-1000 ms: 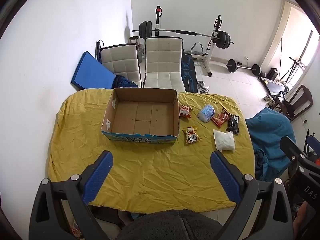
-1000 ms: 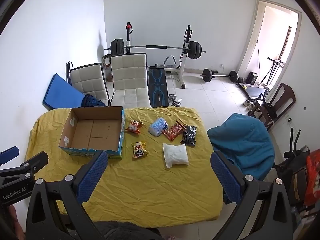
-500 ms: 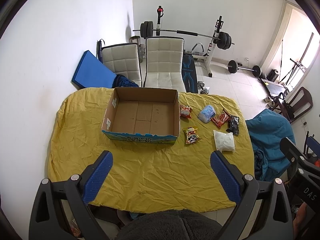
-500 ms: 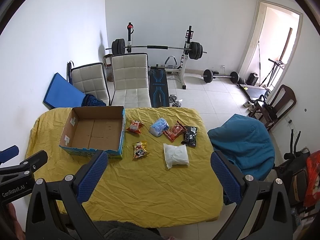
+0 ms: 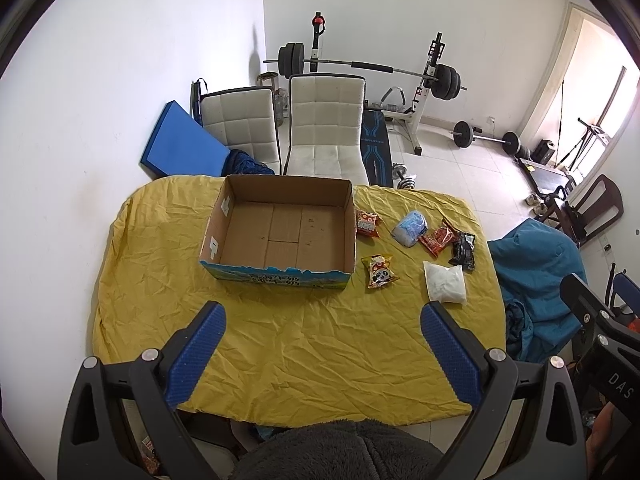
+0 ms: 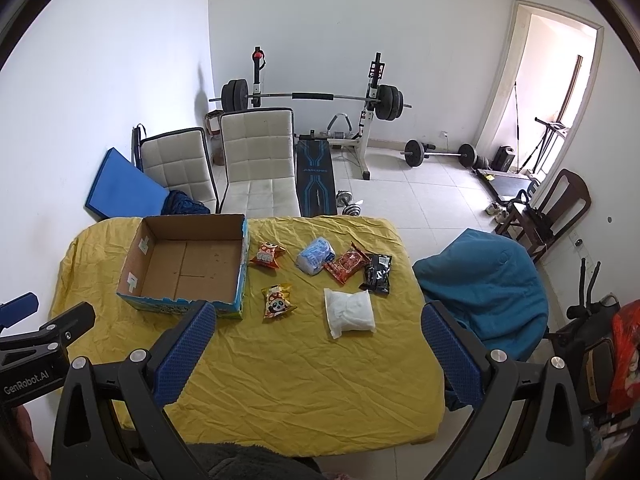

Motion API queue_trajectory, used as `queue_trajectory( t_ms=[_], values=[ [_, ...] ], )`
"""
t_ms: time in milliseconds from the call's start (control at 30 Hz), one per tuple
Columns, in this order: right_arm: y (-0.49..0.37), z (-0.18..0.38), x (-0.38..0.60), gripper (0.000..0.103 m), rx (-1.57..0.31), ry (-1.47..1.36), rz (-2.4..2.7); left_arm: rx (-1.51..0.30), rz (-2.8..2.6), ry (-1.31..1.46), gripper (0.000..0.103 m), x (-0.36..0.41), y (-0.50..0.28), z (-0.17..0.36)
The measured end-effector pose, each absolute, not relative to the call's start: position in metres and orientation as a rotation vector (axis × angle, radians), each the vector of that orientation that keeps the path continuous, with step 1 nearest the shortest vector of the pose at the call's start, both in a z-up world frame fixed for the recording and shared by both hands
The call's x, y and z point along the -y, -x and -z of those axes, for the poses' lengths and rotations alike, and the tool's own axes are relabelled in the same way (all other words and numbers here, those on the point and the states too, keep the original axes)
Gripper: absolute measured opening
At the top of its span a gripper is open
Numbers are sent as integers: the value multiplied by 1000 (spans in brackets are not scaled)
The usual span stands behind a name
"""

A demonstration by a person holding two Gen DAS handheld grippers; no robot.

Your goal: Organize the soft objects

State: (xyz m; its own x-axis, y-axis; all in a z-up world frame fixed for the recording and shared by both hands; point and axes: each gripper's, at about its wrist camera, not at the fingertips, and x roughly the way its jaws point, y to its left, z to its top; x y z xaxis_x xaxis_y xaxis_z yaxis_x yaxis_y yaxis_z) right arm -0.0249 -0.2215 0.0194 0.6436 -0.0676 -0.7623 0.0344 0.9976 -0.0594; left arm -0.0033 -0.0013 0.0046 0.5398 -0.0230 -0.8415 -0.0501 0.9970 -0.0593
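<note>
Left hand-held gripper (image 5: 322, 322) and right hand-held gripper (image 6: 318, 322) gape wide, holding nothing.

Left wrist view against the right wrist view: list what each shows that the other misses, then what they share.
Only the left wrist view shows the left claw, open, from behind. Only the right wrist view shows the right claw, open, from behind, plus a red bag at the far right. Both show the empty cardboard box, the panda snack packet, the white pouch and the yellow tablecloth.
</note>
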Motion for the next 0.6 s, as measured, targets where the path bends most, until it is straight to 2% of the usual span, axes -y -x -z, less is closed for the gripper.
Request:
queue_trajectory(
  t_ms=[600],
  values=[
    [25,-21,223,103,-868,41,45,-1002,-15,79,100,4,4,-4]
  ],
)
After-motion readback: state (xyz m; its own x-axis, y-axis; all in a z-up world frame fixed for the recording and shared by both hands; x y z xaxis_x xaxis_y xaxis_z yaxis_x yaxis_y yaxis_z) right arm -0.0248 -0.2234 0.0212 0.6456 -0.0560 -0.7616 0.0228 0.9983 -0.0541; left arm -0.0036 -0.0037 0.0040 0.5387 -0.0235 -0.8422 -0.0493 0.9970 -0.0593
